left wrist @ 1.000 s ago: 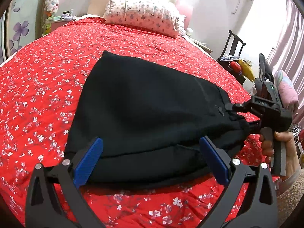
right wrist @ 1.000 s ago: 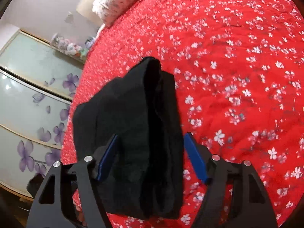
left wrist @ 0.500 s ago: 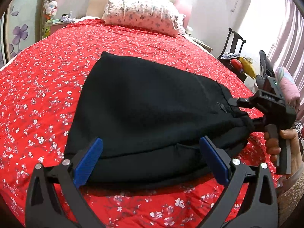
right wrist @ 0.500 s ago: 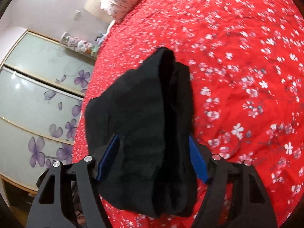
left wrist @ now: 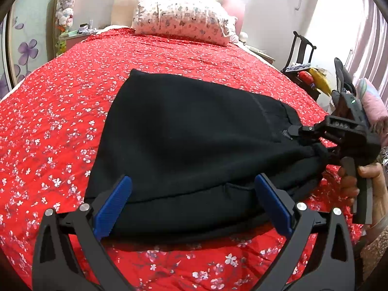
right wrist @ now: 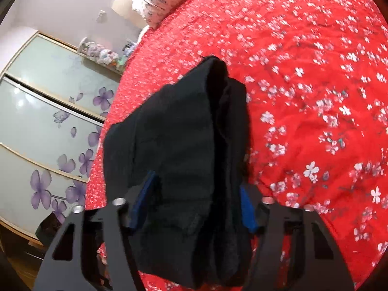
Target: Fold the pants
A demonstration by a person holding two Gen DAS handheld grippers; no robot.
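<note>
The folded black pants [left wrist: 194,145] lie on a red flowered bedspread [left wrist: 60,121]. My left gripper [left wrist: 192,206] is open, its blue pads on either side of the pants' near edge, holding nothing. My right gripper [left wrist: 312,143] is at the right end of the pants in the left wrist view, clamped on a bunched thick stack of the fabric. In the right wrist view the right gripper [right wrist: 194,208] is shut on the pants [right wrist: 184,145], which stand lifted between its blue pads [right wrist: 246,211].
A flowered pillow [left wrist: 181,24] lies at the bed's head. A dark chair [left wrist: 300,51] with coloured items stands right of the bed. A wardrobe with purple flower panels [right wrist: 48,121] stands on the left side.
The right gripper has closed tighter on the bunched right end of the pants and lifted it a little. The left gripper has stayed open and drawn slightly back.
</note>
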